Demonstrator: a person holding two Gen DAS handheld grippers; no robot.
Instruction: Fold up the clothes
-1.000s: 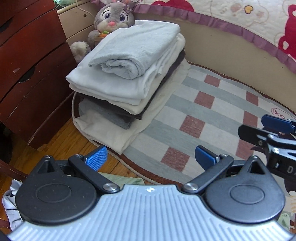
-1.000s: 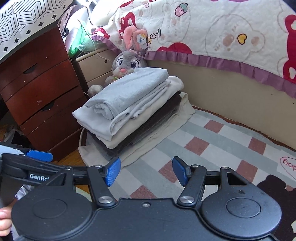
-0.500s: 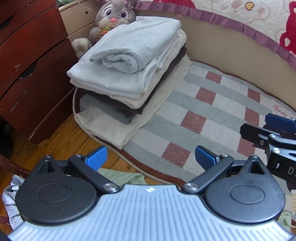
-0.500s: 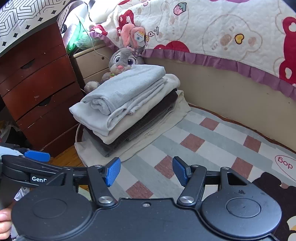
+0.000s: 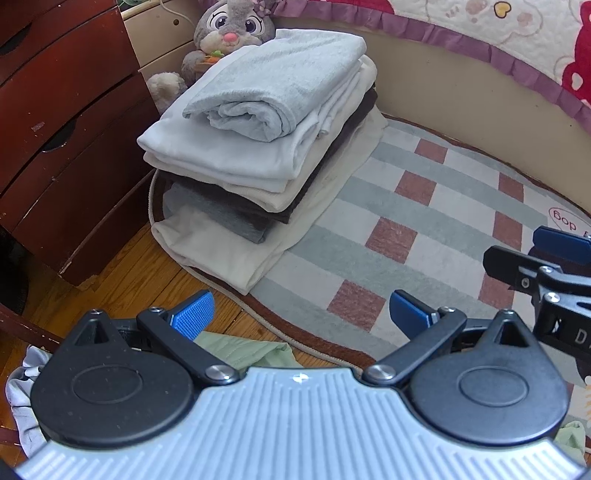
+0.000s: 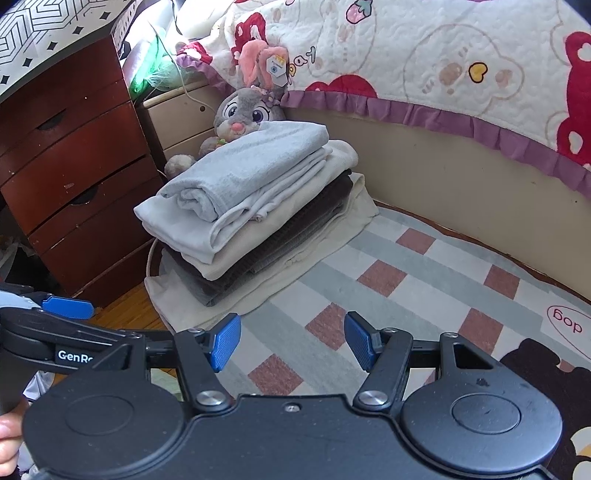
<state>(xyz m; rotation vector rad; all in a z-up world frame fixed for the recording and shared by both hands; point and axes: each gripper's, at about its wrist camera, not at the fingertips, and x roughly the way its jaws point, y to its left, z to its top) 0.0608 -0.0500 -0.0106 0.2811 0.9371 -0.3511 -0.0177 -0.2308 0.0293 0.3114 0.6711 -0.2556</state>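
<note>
A stack of folded clothes (image 5: 266, 147) (image 6: 251, 206) sits on the far left corner of a checked rug (image 5: 424, 229) (image 6: 406, 280), a pale grey piece on top, white, dark and cream pieces below. My left gripper (image 5: 301, 314) hangs open above the rug's near edge, nothing between its blue pads. A light green garment (image 5: 243, 349) lies crumpled on the floor just under it. My right gripper (image 6: 291, 341) is open too, empty, over the rug short of the stack. Each gripper shows at the edge of the other's view.
A red-brown chest of drawers (image 5: 55, 129) (image 6: 74, 177) stands left of the stack. A grey plush rabbit (image 5: 229, 29) (image 6: 243, 118) sits behind it. A bed with a quilt (image 6: 443, 66) borders the rug's far side. More loose clothing (image 5: 22, 398) lies at lower left on the wooden floor.
The stack sits slightly lower and nearer the middle in both views, as the cameras tipped up a little. Both grippers stay open and empty.
</note>
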